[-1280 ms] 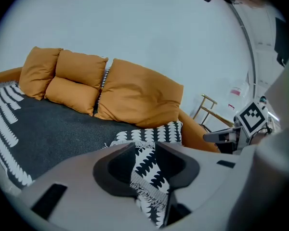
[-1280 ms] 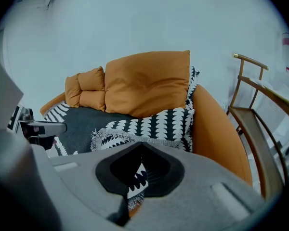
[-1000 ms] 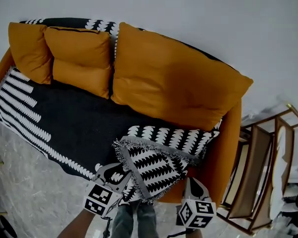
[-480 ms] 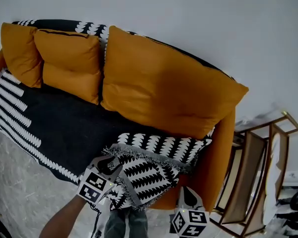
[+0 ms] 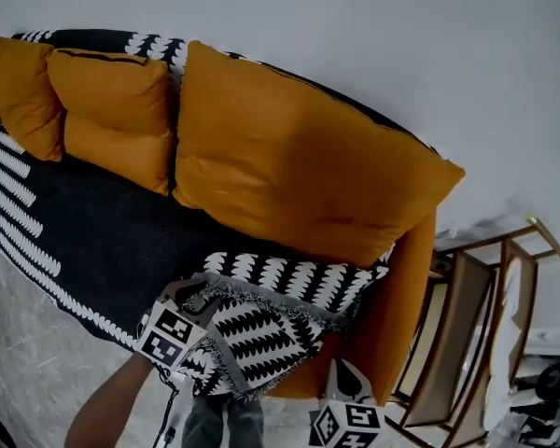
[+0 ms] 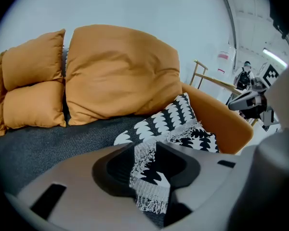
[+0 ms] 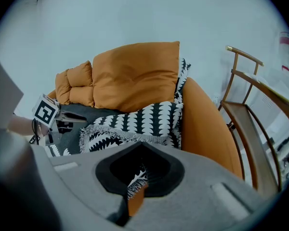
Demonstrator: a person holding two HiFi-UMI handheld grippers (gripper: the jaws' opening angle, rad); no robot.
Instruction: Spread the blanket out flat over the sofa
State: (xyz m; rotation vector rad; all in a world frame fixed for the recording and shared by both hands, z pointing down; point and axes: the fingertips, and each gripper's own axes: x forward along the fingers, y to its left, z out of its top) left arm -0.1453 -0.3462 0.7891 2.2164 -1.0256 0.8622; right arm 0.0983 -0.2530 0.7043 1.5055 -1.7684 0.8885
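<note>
The blanket (image 5: 121,241) covers the whole seat of the sofa (image 5: 406,297), and both run out past the left edge of the head view. The large cushion (image 5: 299,171) hides most of the sofa back. The marker cube of the right gripper (image 5: 345,371) is cut by the bottom edge

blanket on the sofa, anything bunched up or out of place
Yes. One end of the blanket is folded back on itself by the armrest of the sofa, fringe showing, not flat. The left gripper and right gripper are each shut on its fringed edge.
</note>
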